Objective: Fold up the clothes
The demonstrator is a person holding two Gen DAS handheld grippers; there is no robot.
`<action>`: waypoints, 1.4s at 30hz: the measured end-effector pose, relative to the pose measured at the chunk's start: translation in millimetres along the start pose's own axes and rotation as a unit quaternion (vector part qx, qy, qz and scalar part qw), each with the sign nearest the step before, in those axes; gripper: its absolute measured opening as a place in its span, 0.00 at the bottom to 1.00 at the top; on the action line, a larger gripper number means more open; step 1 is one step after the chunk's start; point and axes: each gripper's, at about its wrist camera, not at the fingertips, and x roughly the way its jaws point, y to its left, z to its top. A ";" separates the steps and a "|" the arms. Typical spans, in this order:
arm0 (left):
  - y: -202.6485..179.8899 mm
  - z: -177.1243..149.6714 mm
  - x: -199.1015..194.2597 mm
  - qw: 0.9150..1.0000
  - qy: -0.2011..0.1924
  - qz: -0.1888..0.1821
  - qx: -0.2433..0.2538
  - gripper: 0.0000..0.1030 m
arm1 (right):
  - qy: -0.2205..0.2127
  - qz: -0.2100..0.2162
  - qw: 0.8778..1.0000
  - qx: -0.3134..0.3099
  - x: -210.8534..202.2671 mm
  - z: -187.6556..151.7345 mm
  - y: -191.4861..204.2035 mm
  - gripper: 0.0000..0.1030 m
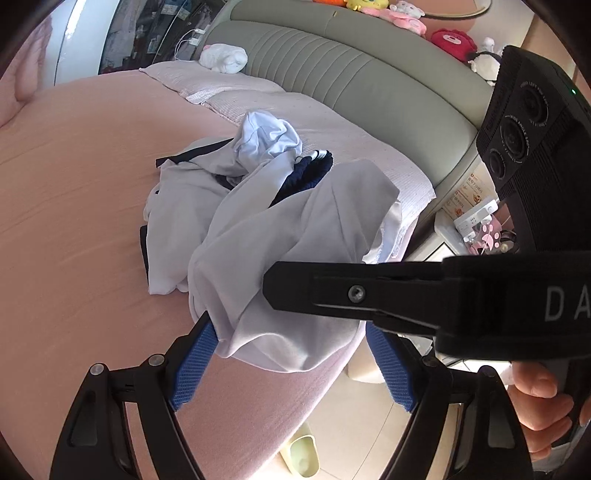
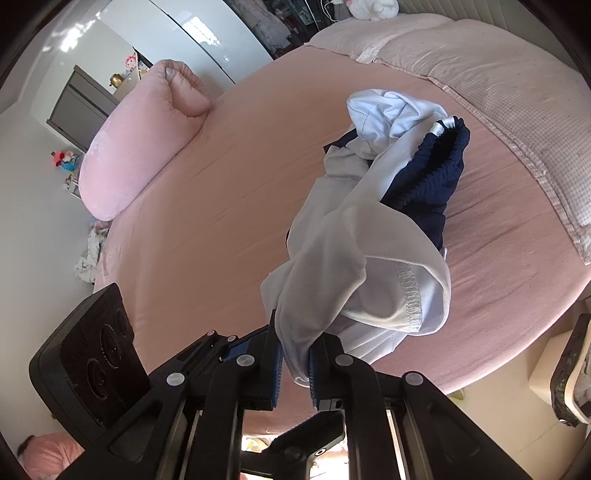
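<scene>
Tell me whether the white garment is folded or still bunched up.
Bunched up. The white garment lies crumpled on the pink bed, one end pinched in the right gripper.

Bed: round mattress under a pink sheet (image 2: 207,206), filling the centre.
Headboard: grey-green padded, ribbed (image 1: 332,70), upper middle.
Pillow: plump pink velvet cushion (image 2: 140,147), left.
Floor: pale beige tiles (image 1: 354,421), bottom.
Wall: glossy white curved panel (image 2: 207,33), top.
</scene>
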 end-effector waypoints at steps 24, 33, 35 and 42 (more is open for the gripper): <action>44.9 -5.3 9.1 0.996 0.038 0.032 -0.079 0.25 | -0.010 -0.086 0.993 0.074 -54.9 4.2 -22.1 0.60; 59.9 -8.3 -3.3 0.994 0.036 0.012 -0.103 0.25 | 0.023 -0.044 0.989 0.136 -3.9 -9.9 -69.5 0.60; 67.8 -8.1 -8.5 0.992 0.036 -0.001 -0.118 0.25 | 0.031 -0.032 0.989 0.142 8.3 -15.2 -70.0 0.59; 98.5 -11.6 -20.3 0.973 0.065 -0.062 -0.213 0.35 | 0.055 -0.010 0.990 0.133 38.2 -35.4 -60.9 0.13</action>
